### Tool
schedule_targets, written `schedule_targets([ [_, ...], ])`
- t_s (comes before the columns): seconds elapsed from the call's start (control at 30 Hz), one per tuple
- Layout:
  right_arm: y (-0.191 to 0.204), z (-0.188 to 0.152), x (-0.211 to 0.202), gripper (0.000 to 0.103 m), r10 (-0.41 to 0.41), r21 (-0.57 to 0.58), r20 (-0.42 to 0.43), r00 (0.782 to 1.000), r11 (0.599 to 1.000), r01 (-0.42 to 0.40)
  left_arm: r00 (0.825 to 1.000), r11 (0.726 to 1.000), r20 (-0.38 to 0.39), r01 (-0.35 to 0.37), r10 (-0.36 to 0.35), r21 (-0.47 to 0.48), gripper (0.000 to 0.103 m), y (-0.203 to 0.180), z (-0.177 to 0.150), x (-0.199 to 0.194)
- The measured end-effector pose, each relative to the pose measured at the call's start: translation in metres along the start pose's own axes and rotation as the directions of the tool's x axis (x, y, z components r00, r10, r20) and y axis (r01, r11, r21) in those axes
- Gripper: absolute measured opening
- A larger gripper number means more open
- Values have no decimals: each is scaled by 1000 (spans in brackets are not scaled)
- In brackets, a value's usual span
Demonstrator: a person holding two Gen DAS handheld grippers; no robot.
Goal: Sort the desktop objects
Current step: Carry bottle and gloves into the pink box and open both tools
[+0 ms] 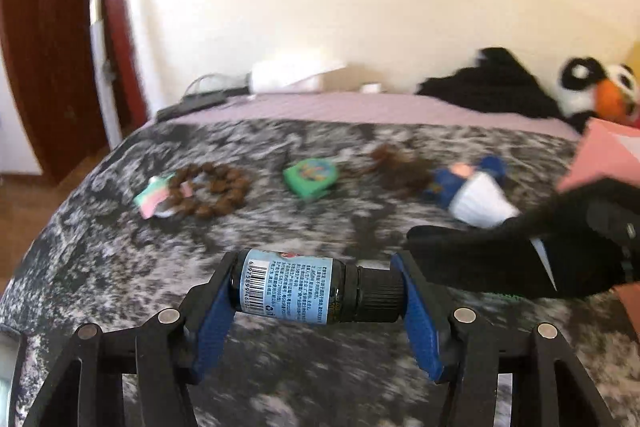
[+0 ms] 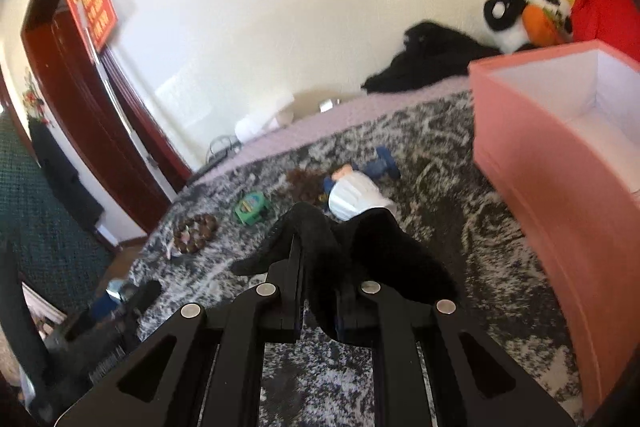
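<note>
Bottle point(image 1: 298, 285) lies crosswise between the blue pads point(image 1: 212, 327) of the left gripper point(image 1: 316, 291), clamped end to end for carrying, while the right gripper point(image 2: 320, 291) is clenched on a black cloth point(image 2: 344, 247), and only its view shows the open pink box point(image 2: 560, 155) where sorted things probably go.

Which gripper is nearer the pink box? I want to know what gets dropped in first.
Right. The right gripper, holding a black cloth, is beside the pink box; the left gripper, holding a small bottle, is farther away.
</note>
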State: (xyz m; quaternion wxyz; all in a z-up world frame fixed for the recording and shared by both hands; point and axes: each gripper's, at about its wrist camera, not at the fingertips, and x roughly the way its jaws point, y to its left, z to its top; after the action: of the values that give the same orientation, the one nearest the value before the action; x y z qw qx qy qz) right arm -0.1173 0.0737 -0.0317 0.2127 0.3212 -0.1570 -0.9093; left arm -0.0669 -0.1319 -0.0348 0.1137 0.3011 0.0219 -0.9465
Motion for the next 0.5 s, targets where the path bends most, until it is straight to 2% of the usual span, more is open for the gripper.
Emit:
schedule_targets([
  [0.2,-2,13,-47,14,-17,-16,132,991,1000,19,996,997,48,73,-74,24,64,-29,8,-12],
  [0.3,-7,24,-82,14,-34,-23,256,966,999,42,992,994,56,110,-111,29,64,-44,18,-11],
  [0.43,-24,37,-122,14,-63,-17,375,925,997,75,983,986,76,162,-164,33,64,-66,27,-12],
  [0.47,-32,39,-126,14,-63,-10,371,926,997,72,982,985,79,168,-171,38,64,-71,28,-12],
  [0.5,-40,39,-124,14,-55,1,344,937,998,58,981,984,81,174,-177,44,64,-77,28,-12],
])
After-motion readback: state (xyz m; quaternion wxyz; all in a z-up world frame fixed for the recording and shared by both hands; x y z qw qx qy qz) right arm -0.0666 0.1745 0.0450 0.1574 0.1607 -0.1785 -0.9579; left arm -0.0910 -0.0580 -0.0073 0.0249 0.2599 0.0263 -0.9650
